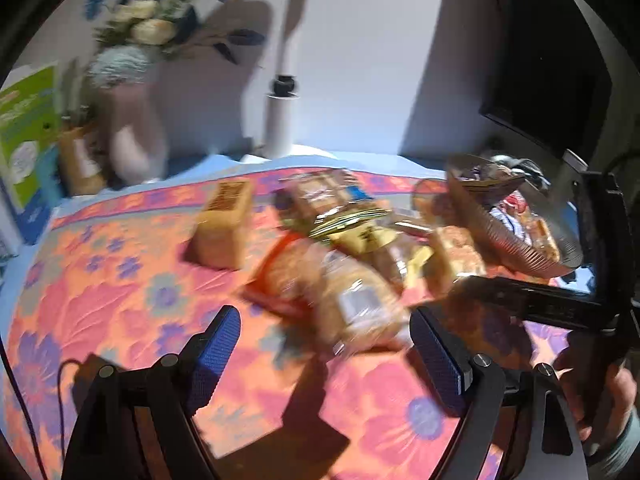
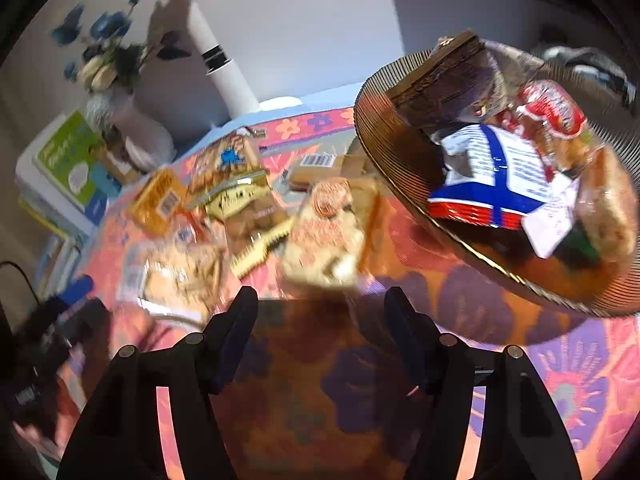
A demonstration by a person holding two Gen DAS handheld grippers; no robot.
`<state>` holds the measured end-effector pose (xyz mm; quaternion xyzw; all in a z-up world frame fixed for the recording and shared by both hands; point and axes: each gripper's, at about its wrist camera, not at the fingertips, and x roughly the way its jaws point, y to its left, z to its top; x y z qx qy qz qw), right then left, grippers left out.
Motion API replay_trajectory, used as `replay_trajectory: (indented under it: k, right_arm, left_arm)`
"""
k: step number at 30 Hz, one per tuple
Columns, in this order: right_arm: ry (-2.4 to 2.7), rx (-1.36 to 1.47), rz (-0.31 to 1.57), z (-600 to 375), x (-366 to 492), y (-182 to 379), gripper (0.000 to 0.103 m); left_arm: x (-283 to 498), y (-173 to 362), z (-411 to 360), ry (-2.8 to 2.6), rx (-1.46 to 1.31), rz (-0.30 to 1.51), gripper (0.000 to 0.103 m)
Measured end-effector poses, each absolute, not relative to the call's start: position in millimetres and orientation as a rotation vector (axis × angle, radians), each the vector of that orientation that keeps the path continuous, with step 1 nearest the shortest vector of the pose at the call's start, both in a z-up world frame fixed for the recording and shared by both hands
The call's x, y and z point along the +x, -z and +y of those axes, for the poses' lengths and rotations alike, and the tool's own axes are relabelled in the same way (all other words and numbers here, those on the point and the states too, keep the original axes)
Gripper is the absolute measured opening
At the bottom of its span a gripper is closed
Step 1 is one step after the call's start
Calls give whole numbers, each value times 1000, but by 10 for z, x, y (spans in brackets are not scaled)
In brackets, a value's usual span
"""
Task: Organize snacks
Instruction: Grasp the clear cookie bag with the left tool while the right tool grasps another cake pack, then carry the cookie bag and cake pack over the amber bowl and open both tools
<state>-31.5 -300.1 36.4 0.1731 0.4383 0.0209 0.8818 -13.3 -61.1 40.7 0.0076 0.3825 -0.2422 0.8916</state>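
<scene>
Already several packets lie inside the ribbed bowl, while a heap of snacks waits on the floral counter just beside it. Both the left gripper and right gripper hang open, empty, near the heap.

1. In front of you the tabletop carries a loose heap of snack packets near its middle.
2. Left of that heap, in your left wrist view, a box stands apart from it.
3. Right of the heap sits a bowl, with several packets lying in it.
4. Behind the heap, at the tabletop's far edge by the wall, a pole stands upright.
5. At the far left, a vase of flowers stands before the wall, with a carton to its left.
</scene>
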Motion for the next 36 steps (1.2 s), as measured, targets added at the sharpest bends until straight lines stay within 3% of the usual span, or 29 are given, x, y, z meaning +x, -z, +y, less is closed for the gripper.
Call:
replay_trajectory:
  k: [3, 8, 12, 15, 17, 21, 29, 36]
  right_arm:
    - [-26, 374, 905, -2968, -225, -345, 65]
    - [3, 340, 909, -2880, -111, -290, 65]
    - [34, 328, 911, -2864, -32, -257, 65]
    - [50, 317, 917, -2857, -4, -225, 63]
    - [67, 303, 910, -2859, -25, -217, 54]
    - [60, 294, 900, -2877, -122, -233, 52]
    - [-40, 251, 913, -2899, -719, -282, 52]
    - [-57, 221, 908, -2983, -962, -256, 52]
  left_arm:
    - [60, -311, -703, 520, 2, 833, 84]
    - [154, -222, -774, 592, -42, 863, 73]
    - [155, -167, -839, 593, -13, 869, 52]
    - [124, -134, -845, 584, -8, 858, 49]
    - [68, -144, -852, 577, 11, 849, 48]
    - [-91, -182, -793, 569, 3, 842, 45]
    - [-611, -123, -581, 510, -60, 851, 45]
    - [-937, -66, -407, 643, -104, 938, 63]
